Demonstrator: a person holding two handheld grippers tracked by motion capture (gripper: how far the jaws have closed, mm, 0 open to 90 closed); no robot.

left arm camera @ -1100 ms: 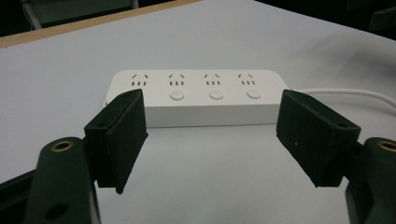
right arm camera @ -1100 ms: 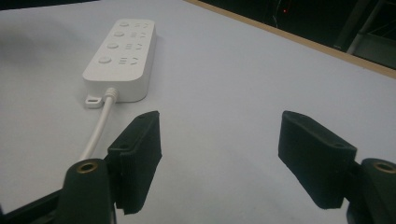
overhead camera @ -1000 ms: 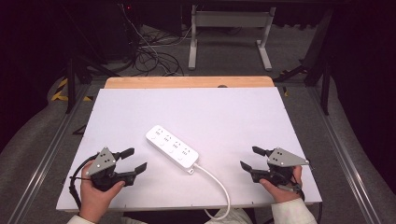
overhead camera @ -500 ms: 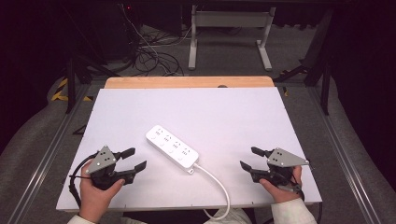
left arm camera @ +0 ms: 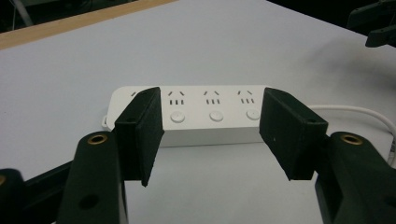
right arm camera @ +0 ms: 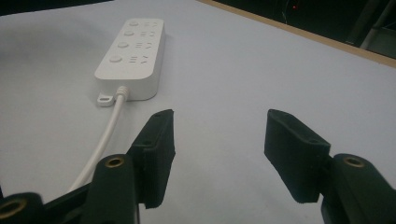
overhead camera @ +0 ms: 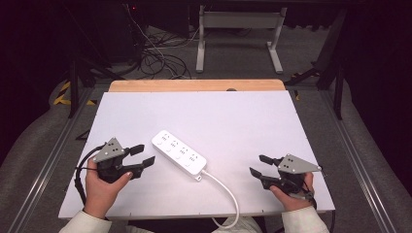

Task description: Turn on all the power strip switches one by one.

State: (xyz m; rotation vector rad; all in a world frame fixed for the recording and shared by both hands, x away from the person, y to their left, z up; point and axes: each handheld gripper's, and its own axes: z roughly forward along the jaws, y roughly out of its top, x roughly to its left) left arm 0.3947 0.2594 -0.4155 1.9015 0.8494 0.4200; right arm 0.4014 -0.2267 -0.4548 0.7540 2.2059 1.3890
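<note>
The left gripper (overhead camera: pixel 145 155) faced the power strip (overhead camera: pixel 179 158), its empty jaws apart but just closing in. The right gripper (overhead camera: pixel 258 165) sat released, well apart.

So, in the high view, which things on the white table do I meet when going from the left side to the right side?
Left claw → white power strip → its white cable → right claw.
</note>
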